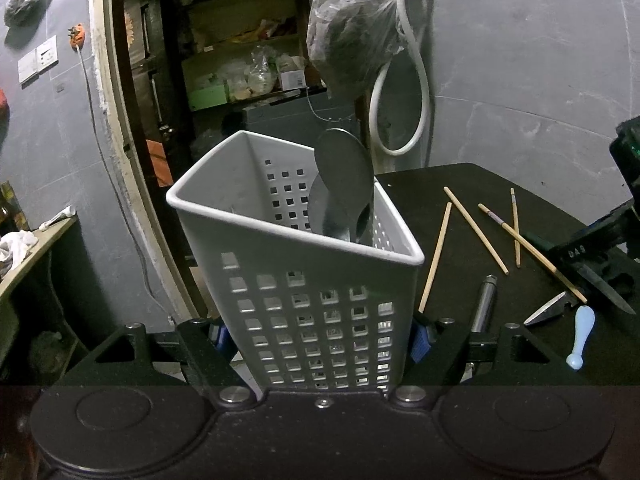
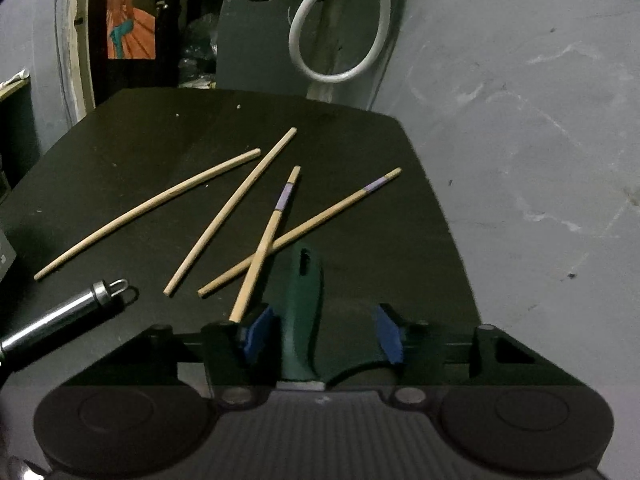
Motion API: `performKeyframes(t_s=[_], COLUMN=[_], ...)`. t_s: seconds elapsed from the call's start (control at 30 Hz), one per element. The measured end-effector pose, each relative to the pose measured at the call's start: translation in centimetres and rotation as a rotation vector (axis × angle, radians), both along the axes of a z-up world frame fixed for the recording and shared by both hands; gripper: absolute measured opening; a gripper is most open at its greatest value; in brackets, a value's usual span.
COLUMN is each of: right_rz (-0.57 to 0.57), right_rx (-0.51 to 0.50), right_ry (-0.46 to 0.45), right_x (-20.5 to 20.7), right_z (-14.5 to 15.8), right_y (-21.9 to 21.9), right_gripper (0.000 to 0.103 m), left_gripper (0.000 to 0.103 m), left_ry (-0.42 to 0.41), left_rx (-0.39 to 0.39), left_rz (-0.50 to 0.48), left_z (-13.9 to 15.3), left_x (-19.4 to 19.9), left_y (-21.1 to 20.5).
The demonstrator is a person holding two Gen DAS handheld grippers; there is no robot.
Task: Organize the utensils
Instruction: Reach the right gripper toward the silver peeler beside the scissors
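My left gripper (image 1: 322, 336) is shut on a white perforated utensil basket (image 1: 296, 264), held tilted at the table's left edge. Metal spatulas (image 1: 344, 184) stand inside it. Several wooden chopsticks (image 1: 476, 228) lie on the black table (image 1: 440, 184) to its right, with a steel handle (image 1: 484, 300), a light blue handle (image 1: 580, 336) and a knife blade (image 1: 604, 284). In the right wrist view my right gripper (image 2: 320, 336) is open around a dark green handle (image 2: 300, 304) lying between its fingers, closer to the left pad. The chopsticks (image 2: 248, 216) lie just ahead, the steel handle (image 2: 60, 320) at left.
A grey wall with a white hose loop (image 2: 340, 28) stands behind the table. A plastic bag (image 1: 352, 48) hangs from a tap above the basket. A doorway with shelves (image 1: 240, 60) is at the left. The table's right edge (image 2: 448, 216) drops to the grey floor.
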State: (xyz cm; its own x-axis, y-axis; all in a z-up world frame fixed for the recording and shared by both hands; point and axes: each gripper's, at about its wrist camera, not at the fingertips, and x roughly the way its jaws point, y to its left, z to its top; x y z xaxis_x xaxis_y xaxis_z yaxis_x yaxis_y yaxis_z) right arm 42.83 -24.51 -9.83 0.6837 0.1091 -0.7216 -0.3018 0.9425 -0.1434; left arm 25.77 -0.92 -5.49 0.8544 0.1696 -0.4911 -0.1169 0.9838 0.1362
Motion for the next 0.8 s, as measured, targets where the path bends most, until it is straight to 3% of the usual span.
performKeyframes(t_s=[0.17, 0.27, 0.43, 0.8], right_rz=[-0.013, -0.029, -0.045, -0.079], right_rx=[0.076, 0.147, 0.203, 0.557], right_ry=[0.056, 0.095, 0.134, 0.225], right_x=[1.1, 1.8, 2.5, 1.6], right_z=[0.3, 0.4, 0.7, 1.2], right_y=[-0.4, -1.0, -1.7, -6.0], right_gripper=[0.041, 0.023, 0.021, 0.021], left_gripper=[0.079, 0.078, 0.078, 0.078], left_ry=[0.004, 0.007, 0.009, 0.016], left_rx=[0.001, -0.002, -0.006, -0.003], left_rz=[-0.003, -0.003, -0.003, -0.003], left_z=[-0.1, -0.1, -0.1, -0.3], left_x=[0.0, 0.1, 0.2, 0.3], left_y=[0.1, 0.1, 0.2, 0.4])
